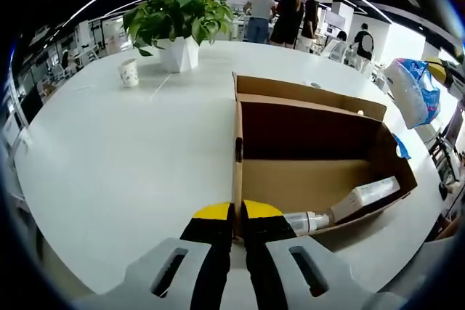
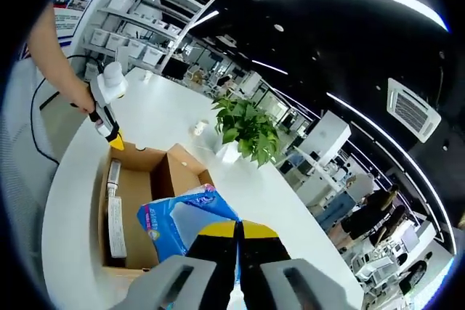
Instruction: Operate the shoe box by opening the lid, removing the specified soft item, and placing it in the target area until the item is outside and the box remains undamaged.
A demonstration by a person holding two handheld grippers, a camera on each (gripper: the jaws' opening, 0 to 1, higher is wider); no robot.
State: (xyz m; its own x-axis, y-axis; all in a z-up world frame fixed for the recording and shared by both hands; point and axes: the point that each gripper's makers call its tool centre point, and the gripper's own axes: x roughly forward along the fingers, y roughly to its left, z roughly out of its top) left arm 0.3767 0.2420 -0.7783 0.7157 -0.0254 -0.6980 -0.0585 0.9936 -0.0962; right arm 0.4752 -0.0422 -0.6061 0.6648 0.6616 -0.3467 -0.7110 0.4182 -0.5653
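An open brown cardboard shoe box [image 1: 305,179] lies on the white table. My left gripper [image 1: 237,212] is shut on the upright edge of its near left wall. A white bottle [image 1: 363,197] lies on the box floor by the right wall. My right gripper [image 2: 237,229] is shut on a soft blue-and-white plastic pack [image 2: 182,219], held up above the box [image 2: 138,179]. The same pack [image 1: 410,92] hangs at the right of the left gripper view. In the right gripper view the left gripper [image 2: 112,134] sits on the box's far corner, held by a person's arm.
A potted green plant [image 1: 178,16] in a white pot and a paper cup [image 1: 128,72] stand on the table [image 1: 109,165] beyond the box. Several people [image 1: 276,16] stand at the far end. White bare tabletop spreads left of the box.
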